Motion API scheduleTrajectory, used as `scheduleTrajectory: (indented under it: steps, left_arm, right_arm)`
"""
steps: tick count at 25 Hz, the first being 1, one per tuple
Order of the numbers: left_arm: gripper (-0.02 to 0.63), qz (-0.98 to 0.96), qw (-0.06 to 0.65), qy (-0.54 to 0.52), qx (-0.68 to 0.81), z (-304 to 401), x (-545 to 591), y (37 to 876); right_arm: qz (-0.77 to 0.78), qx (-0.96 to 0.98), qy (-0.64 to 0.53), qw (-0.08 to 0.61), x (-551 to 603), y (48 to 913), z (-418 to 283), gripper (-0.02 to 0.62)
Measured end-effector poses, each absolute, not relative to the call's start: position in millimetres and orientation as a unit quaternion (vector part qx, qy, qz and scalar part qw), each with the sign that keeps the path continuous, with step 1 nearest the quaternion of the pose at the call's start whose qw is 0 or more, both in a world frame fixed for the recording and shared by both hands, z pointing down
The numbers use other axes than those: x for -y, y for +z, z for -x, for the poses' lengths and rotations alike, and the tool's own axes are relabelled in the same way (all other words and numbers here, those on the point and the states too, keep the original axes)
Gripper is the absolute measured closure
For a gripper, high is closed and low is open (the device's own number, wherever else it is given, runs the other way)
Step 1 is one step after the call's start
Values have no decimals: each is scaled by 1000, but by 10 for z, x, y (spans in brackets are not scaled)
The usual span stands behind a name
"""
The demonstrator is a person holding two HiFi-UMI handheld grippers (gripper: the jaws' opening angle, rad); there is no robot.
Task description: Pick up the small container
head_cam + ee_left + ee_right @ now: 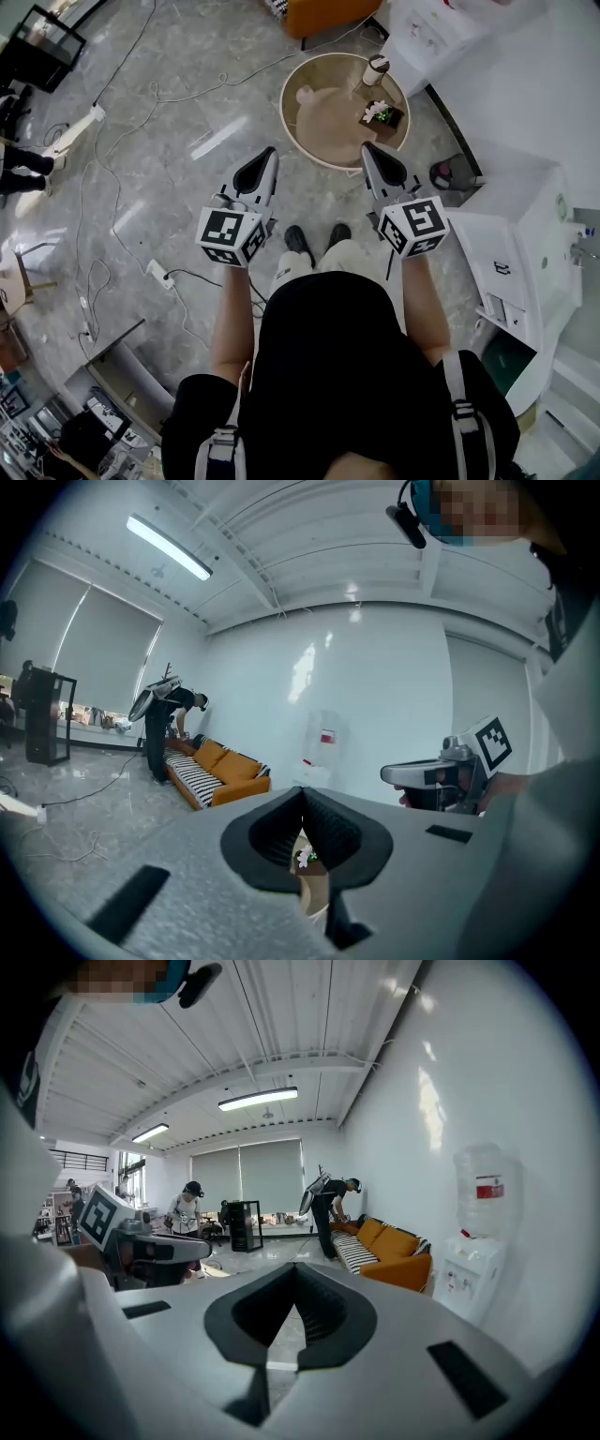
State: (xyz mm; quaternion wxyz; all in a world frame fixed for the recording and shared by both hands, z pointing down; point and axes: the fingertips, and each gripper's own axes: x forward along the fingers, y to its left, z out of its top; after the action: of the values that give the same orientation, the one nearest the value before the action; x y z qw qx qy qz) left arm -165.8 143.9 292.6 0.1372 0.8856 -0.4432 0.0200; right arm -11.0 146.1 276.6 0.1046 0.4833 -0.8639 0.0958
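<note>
The person's black shoes (317, 239) stand on the grey stone floor (187, 103), and both arms reach forward over them, each with a marker cube near the hand. The left gripper (271, 152) has its claw pressed together with nothing in it; in the left gripper view (300, 790) the dark pads meet at their tips. The right gripper (367, 148) is the same, tips together and empty, as the right gripper view (295, 1266) shows. Both point at a round beige table (309, 141) just beyond them, the right one with its tip over the near rim. The small container (375, 67), a pale cup with a darker top, stands upright on the far right part of that table, ahead of the right gripper and well apart from both claws. Nearer on the table, a dark square pot (382, 114) with a little plant sits between the container and the right gripper, and it also shows through the slit under the left claw (303, 857). White cables (122, 131) trail over the floor at the left. Farther off, an orange sofa (394, 1246) stands against the wall, with a water dispenser (472, 1241) beside it and a person (330, 1206) bending over the sofa's far end.
</note>
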Motion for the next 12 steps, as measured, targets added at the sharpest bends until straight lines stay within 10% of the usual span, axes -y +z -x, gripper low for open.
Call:
scheduleTrajectory:
  steps: [12]
  left_arm:
    - [588, -876, 143, 42, 458, 1372, -825, 3051]
  right_arm:
    - [-467, 873, 108, 88, -710, 2838, -133, 592]
